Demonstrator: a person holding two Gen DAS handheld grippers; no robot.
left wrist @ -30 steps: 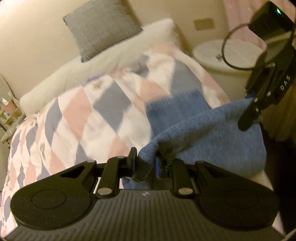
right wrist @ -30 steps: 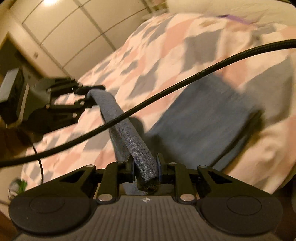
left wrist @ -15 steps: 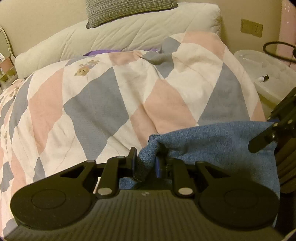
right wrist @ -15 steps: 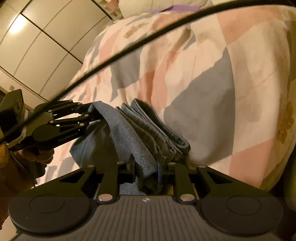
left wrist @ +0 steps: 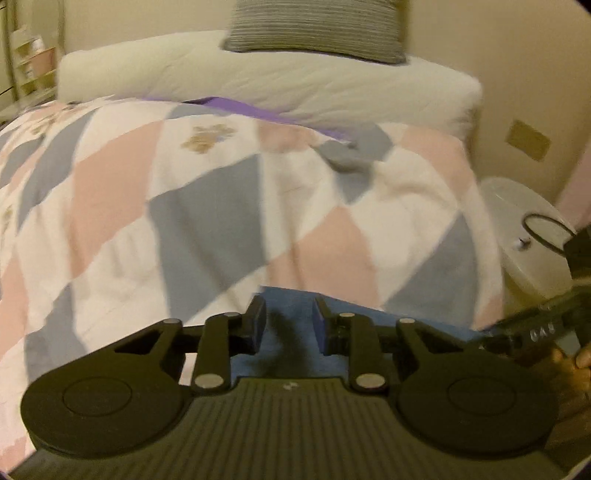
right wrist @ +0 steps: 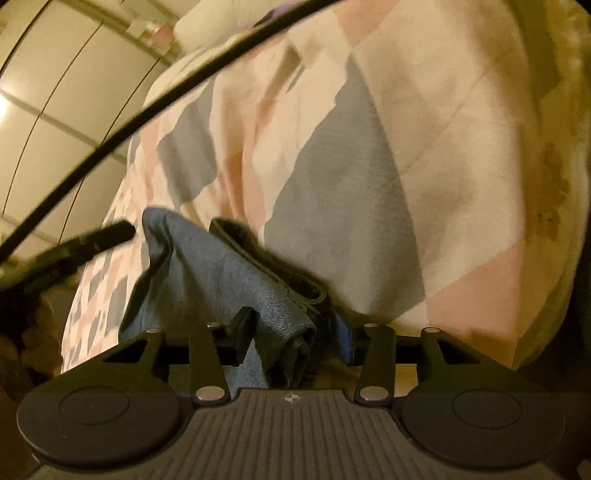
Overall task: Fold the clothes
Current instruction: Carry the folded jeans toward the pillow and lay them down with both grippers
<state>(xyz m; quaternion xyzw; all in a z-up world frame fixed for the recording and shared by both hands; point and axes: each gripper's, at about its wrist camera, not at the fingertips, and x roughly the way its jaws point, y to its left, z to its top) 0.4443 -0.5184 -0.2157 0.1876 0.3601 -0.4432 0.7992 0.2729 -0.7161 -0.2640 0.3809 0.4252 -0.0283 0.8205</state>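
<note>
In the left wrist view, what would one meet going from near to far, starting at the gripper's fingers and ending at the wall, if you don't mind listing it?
Left gripper, open → blue garment → checked quilt → purple strip → white bolster → grey cushion.
</note>
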